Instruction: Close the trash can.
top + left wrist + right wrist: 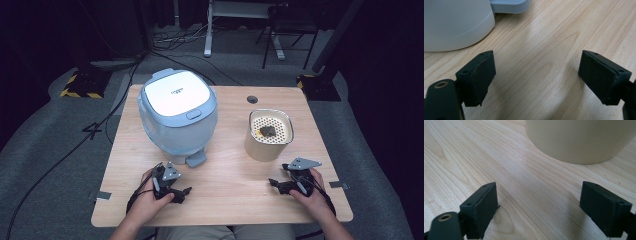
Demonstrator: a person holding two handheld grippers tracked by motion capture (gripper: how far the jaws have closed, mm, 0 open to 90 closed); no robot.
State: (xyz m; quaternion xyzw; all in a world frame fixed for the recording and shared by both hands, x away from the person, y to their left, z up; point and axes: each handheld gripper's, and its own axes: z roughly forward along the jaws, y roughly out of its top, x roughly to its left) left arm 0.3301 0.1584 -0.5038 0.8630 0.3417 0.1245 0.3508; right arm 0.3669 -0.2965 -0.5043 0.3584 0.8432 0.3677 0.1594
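A pale blue and white cooker-like appliance [177,112] with a closed lid stands at the table's left; its base [451,22] and front tab [509,5] fill the top left of the left gripper view. A beige pot [269,135] with a perforated insert holding a dark lump [267,131] stands at the right, and its wall [579,140] looms in the right gripper view. My left gripper [176,193] rests low near the front edge, open, nothing between its jaws. My right gripper [278,186] sits in front of the pot, open and empty too.
The wooden table [225,185] has a cable hole [252,99] at the back. Tape strips mark its left [101,195] and right [339,185] edges. Cables and stands lie on the grey floor beyond the table.
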